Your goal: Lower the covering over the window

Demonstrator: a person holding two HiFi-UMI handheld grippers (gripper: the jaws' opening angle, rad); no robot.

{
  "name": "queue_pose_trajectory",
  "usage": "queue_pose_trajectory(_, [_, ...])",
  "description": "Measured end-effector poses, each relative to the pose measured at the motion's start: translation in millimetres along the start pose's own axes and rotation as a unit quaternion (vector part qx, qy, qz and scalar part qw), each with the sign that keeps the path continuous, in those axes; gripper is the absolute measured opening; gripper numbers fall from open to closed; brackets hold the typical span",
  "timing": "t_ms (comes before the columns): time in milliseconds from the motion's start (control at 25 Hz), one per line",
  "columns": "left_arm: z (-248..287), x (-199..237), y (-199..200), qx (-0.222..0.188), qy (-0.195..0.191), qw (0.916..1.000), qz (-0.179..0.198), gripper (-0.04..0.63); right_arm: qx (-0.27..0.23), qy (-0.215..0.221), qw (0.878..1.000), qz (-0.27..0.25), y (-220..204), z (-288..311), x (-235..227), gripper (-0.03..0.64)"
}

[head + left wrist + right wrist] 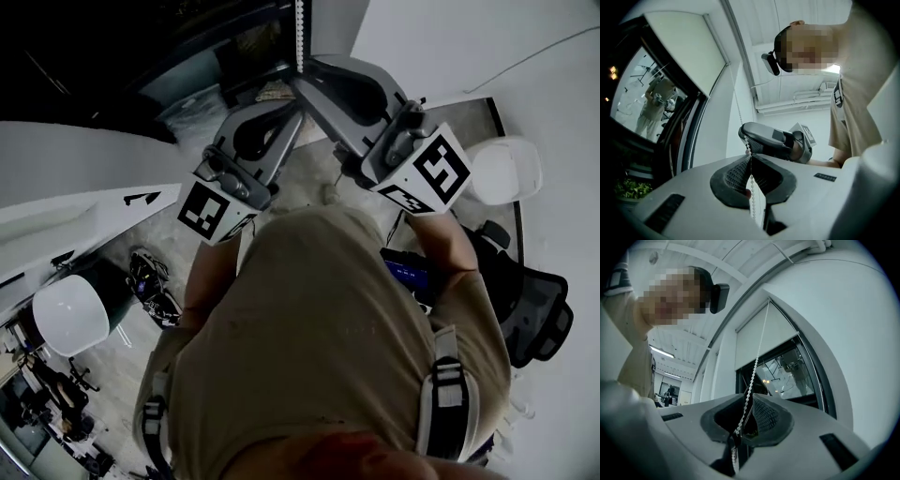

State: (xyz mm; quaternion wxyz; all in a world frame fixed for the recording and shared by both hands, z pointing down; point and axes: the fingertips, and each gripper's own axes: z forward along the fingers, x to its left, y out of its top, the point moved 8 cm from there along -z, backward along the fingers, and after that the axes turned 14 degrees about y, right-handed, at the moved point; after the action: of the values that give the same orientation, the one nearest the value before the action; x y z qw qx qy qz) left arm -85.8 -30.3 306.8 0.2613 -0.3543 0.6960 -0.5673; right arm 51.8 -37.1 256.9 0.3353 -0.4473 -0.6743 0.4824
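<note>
The left gripper (751, 158) is pinching the bead chain (752, 199), its fingers (733, 174) pressed together on it, likely so that a downward pull can turn the roller. Just above it on the same chain, the right gripper (748, 401) is holding its fingers (769, 417) slightly spread. The chain is running loosely between them, probably in readiness for a higher grip. The covering (759, 336) is hanging over only the upper part of the window (790, 373), its bottom edge leaving dark glass bare below, so much lowering is seemingly remaining. The chain is hanging just beside the window frame (689, 136), with open room lying on the person's side.
</note>
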Motion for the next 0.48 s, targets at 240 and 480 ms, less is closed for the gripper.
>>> queue_pose_trajectory(240, [-2.6, 5.2, 5.5, -0.001, 0.017, 0.9999, -0.001, 0.023, -0.014, 0.014, 1.0, 0.004, -0.7, 7.4, -3.9, 0.058])
queue_pose_trajectory(480, [-2.7, 6.2, 8.5, -0.005, 0.018, 0.9998, -0.011, 0.023, -0.036, 0.027, 0.999, 0.007, -4.1, 9.6, -3.6, 0.034])
